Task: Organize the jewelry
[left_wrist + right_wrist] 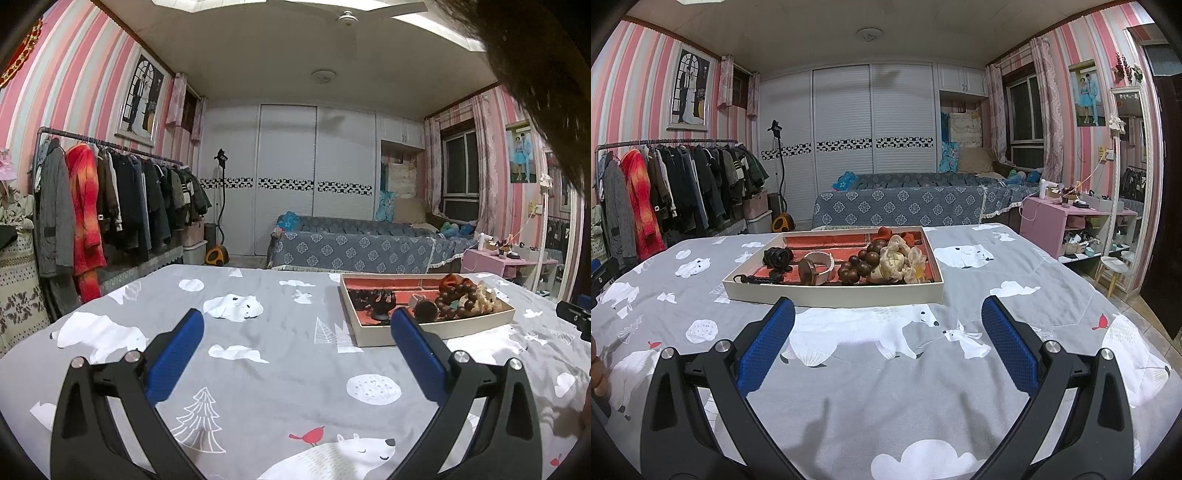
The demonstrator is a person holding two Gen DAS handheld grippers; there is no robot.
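A bed covered in a grey sheet (pixel 886 406) printed with white polar bears fills the foreground of a pink-striped bedroom. On it rests a shallow cream jewelry tray (pixel 834 291) with a red lining. Inside lie a black hair tie (pixel 778 257) at the left, a white-strapped watch (pixel 818 267) near the middle, a string of large brown wooden beads (pixel 862 264) and a cream scrunchie (pixel 899 264) toward the right.

The left gripper (pixel 295 336) hovers over bare sheet, its blue fingers (pixel 175 356) spread wide and holding nothing; the tray (pixel 406 338) sits ahead to its right. The right gripper (pixel 886 325) is equally wide open and empty, just short of the tray's near edge.
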